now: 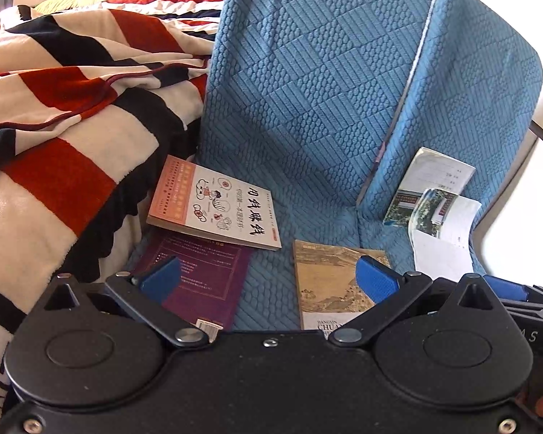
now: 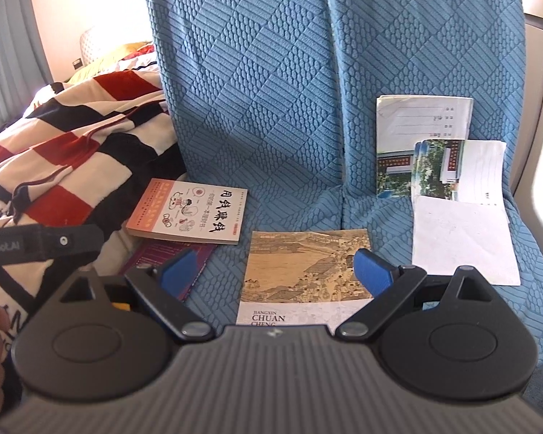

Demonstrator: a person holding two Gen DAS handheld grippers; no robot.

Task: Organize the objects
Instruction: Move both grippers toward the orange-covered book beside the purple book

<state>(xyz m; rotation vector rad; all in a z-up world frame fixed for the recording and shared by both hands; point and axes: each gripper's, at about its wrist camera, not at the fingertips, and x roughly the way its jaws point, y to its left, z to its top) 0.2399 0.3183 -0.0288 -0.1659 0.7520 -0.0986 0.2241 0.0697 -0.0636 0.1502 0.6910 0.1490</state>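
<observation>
Books and papers lie scattered over the blue sofa cover point(image 2: 271, 72), and we judge the organizing barely begun: nothing is stacked squarely yet, and neither claw holds anything.

We take the painting-cover book point(image 2: 304, 271) as our landmark; it lies flat on the seat, a landscape scene on top and a white band with "CHUAN CHENG" at its near edge. To its left sits the white-and-orange paperback point(image 2: 190, 213), resting askew on the purple book point(image 1: 206, 282), which peeks out beneath it. To the landmark's right, well apart, two photo-fronted booklets point(image 2: 421, 137) lean against the backrest with a white sheet point(image 2: 463, 242) overlapping them. Farther left of the paperback, a striped blanket point(image 1: 65, 108) is heaped.

Our left gripper point(image 1: 268, 278) hovers wide open between the purple book and the landmark. Our right gripper point(image 2: 271, 271) is spread wide above the landmark, touching nothing.
</observation>
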